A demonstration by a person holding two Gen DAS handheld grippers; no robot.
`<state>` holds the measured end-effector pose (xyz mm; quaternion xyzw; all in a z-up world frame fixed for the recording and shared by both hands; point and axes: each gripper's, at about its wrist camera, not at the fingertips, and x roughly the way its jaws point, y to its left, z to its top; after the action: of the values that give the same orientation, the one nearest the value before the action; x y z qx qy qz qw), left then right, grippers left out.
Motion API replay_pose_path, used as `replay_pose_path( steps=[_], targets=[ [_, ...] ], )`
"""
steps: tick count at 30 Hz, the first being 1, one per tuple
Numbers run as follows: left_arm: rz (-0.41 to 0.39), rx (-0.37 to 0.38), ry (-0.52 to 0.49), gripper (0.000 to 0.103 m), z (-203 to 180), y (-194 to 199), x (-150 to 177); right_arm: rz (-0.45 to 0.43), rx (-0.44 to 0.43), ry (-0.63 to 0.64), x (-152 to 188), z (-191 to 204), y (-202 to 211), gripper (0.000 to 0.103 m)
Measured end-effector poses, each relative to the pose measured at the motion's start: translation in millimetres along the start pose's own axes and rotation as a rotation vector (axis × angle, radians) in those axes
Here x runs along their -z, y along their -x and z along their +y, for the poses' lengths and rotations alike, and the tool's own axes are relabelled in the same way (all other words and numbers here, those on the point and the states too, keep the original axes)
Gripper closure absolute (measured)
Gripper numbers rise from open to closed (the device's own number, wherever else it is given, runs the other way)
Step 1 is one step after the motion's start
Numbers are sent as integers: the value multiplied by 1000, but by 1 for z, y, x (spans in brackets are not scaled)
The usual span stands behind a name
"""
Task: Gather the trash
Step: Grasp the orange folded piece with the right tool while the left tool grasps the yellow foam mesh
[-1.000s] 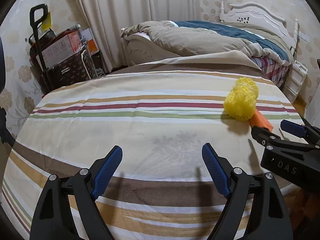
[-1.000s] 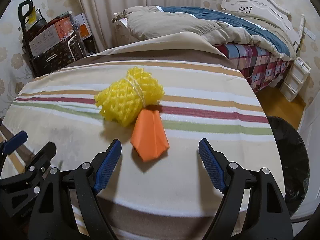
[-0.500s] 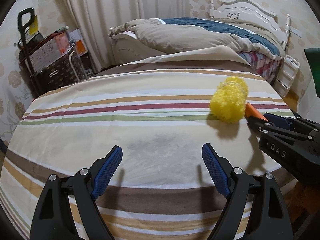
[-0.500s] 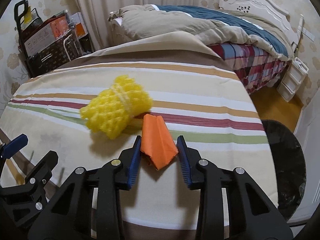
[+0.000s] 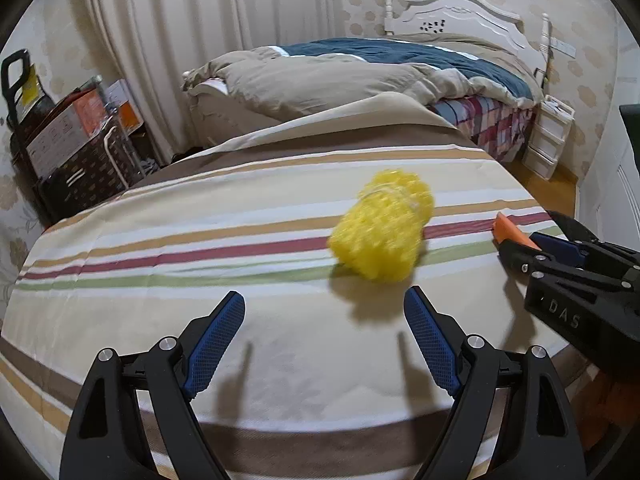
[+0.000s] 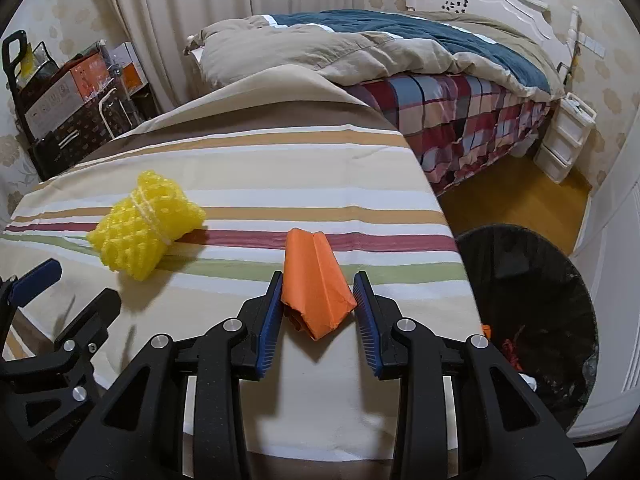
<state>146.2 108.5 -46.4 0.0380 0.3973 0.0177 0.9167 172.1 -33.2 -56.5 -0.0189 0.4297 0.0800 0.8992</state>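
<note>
A folded orange paper point(image 6: 316, 284) sits between the blue pads of my right gripper point(image 6: 319, 312), which is shut on it and holds it just above the striped table cloth point(image 6: 248, 168); its tip shows in the left wrist view point(image 5: 507, 231). A yellow foam net bundle point(image 5: 382, 230) lies on the cloth, also seen in the right wrist view point(image 6: 146, 224). My left gripper point(image 5: 324, 340) is open and empty, just short of the bundle. The right gripper point(image 5: 576, 280) shows at the right of the left wrist view.
A black-lined trash bin point(image 6: 532, 312) with some scraps stands on the floor right of the table. A bed point(image 6: 400, 60) lies behind. A cart with boxes point(image 6: 68, 108) stands at the back left. White drawers point(image 6: 568, 136) are at the far right.
My right gripper closed on the orange paper and lifted it to the right, away from the yellow bundle. My left gripper moved right, toward the bundle.
</note>
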Motion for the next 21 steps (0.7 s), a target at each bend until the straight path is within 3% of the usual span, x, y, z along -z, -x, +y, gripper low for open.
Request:
replay_pose_path(
  steps=[8,21],
  targets=[
    [0,2,-45,21,-20,-9,-11,-3,-21,-26,-1,-10,1,69],
    [23,29,-27,21,-23,-27,-27,-5,-42,-40,-1,-13,1,68]
  ],
)
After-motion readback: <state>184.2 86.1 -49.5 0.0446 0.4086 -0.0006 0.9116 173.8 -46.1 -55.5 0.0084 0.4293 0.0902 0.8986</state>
